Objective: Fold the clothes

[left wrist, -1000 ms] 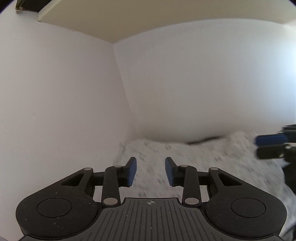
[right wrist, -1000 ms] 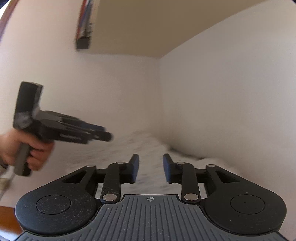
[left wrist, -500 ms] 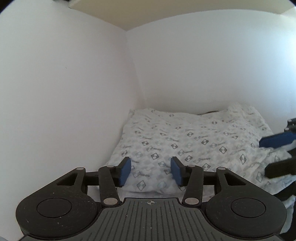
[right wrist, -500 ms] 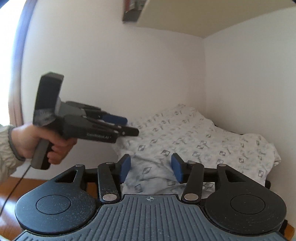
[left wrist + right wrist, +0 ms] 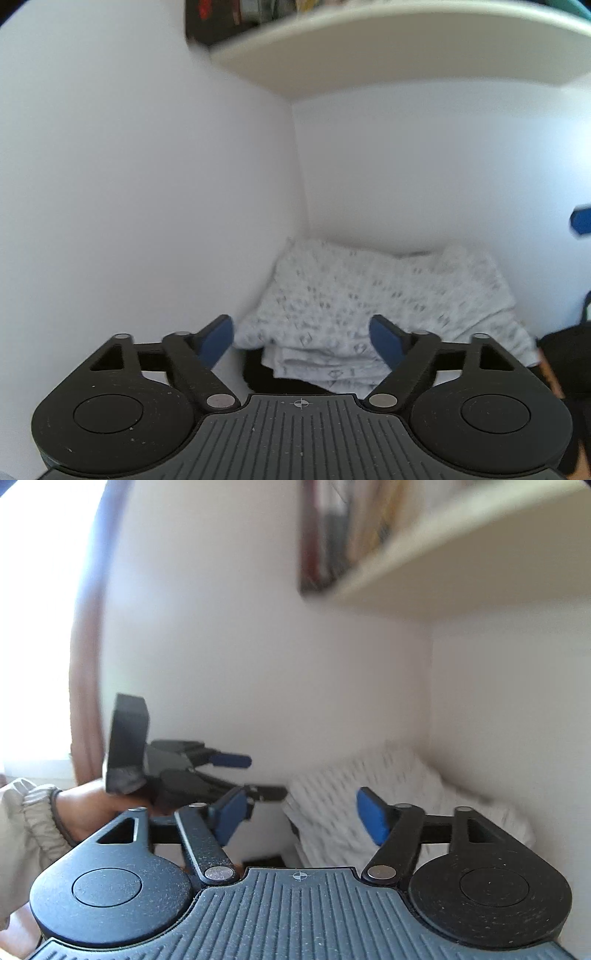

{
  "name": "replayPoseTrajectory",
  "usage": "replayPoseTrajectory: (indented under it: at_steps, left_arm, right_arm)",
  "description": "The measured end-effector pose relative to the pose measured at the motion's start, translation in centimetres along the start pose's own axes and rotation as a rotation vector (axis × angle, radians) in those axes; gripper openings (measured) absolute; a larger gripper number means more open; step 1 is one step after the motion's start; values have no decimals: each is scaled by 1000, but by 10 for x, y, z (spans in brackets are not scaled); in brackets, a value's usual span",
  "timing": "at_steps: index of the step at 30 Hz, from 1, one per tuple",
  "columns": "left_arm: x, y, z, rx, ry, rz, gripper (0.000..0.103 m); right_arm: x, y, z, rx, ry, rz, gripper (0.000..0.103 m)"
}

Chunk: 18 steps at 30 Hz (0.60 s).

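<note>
**Both grippers let go and pull back from the folded cloth**

Left wrist view: the left gripper (image 5: 301, 334) has its blue-padded jaws opening wide, with nothing between them. Ahead lies the white patterned fabric garment (image 5: 380, 295), folded into a layered stack in the corner where the white walls meet, under a cream wall shelf (image 5: 388, 51). Half a second earlier the jaws stood much narrower and the cloth filled more of the view, so the gripper has backed away. The fold looks finished.

Right wrist view: the right gripper (image 5: 301, 814) is also opening, empty, with the garment (image 5: 369, 794) lying beyond it. The person's hand (image 5: 96, 808) holds the left gripper (image 5: 258, 775) alongside. Earlier, the shelf was barely visible here.
</note>
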<state>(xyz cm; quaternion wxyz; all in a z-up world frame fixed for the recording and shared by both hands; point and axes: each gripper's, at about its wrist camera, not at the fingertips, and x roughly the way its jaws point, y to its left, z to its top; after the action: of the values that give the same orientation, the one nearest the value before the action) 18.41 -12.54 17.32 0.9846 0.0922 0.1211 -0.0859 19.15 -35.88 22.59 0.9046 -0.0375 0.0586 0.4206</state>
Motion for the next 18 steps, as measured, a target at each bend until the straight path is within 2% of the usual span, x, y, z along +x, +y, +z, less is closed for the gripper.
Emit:
replayPoseTrajectory:
  at_steps: [1, 4, 10, 15, 18]
  left_arm:
    - [-13, 0, 3, -8, -10, 0, 103]
    - [-53, 0, 8, -34, -28, -2, 103]
    - [-131, -2, 5, -80, -36, -29, 103]
    - [-185, 3, -18, -87, -28, -60, 103]
    - [-200, 8, -38, -84, 9, -41, 103]
  right_arm:
    - [-10, 11, 6, -16, -16, -4, 89]
    - [-34, 45, 16, -42, -41, -24, 94]
    - [-75, 106, 13, 2, -68, -44, 103]
    - [-84, 149, -6, 61, -37, -68, 103]
    - [-74, 164, -28, 136, -9, -114, 103]
